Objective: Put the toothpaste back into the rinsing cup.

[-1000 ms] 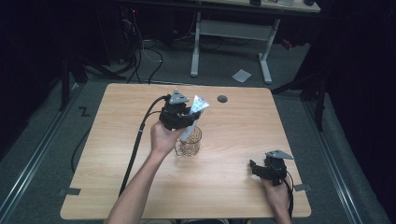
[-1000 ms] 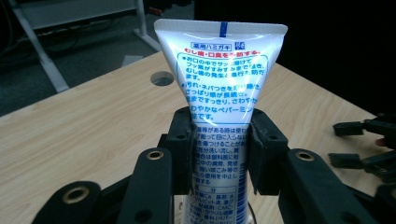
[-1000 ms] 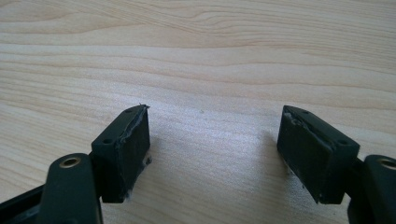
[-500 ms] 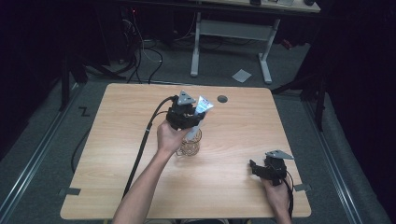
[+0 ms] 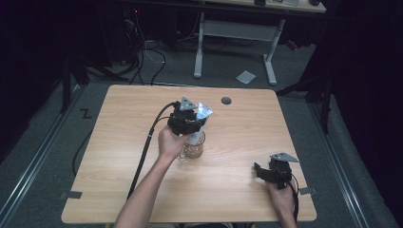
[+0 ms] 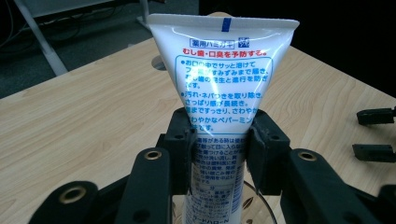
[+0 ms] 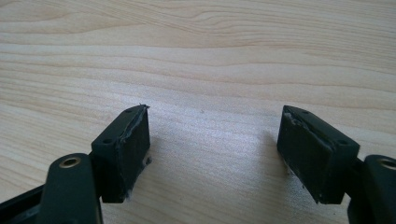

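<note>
Where the two black jaw blocks of the left gripper point(image 6: 219, 140) press in from either side, they pinch a white plastic tube point(image 6: 223, 93) at its narrowing waist. That tube stands upright with its flat crimped seam on top, its glossy face printed in blue and red Japanese text. Its lower end drops into a clear glass cup point(image 5: 194, 146) with a round rim and a patterned wall, directly under the gripper. Seen from the high view, cup and tube point(image 5: 201, 116) sit near the middle of the pale wood-grain table point(image 5: 114, 142), a little towards its far edge. Nearer the table's front right corner, the right gripper point(image 7: 215, 149) rests low over bare wood, its matte, rough-edged jaws spread wide with nothing between them. A small dark round disc point(image 5: 226, 100) lies beyond the cup, close to the far edge.
</note>
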`<state>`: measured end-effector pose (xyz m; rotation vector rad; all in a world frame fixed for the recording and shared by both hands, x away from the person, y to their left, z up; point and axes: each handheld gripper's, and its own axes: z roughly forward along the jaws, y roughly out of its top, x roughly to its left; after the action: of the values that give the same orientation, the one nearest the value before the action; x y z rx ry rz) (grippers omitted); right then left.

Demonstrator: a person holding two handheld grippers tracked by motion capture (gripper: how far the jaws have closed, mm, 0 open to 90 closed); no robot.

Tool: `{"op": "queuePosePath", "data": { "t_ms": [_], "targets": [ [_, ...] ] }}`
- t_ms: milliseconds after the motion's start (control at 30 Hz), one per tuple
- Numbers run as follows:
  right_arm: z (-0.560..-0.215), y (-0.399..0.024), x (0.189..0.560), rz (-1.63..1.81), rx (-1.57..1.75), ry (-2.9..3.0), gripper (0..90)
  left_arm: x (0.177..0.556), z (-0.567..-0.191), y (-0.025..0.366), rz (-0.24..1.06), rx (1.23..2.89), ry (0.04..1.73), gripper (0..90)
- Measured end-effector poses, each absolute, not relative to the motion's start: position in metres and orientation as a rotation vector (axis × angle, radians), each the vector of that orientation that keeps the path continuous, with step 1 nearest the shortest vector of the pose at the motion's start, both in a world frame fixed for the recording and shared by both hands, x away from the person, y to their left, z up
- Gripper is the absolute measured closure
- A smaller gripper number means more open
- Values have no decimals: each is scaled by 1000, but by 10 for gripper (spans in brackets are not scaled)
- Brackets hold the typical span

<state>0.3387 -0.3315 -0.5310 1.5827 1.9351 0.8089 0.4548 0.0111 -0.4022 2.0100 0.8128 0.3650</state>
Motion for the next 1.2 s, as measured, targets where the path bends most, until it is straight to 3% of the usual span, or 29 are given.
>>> {"op": "queuePosePath", "data": {
  "t_ms": [1200],
  "targets": [
    [-531,-331,339,808,1581,1936,253,449,-429,22,357,2037,866,639]
  ]
}}
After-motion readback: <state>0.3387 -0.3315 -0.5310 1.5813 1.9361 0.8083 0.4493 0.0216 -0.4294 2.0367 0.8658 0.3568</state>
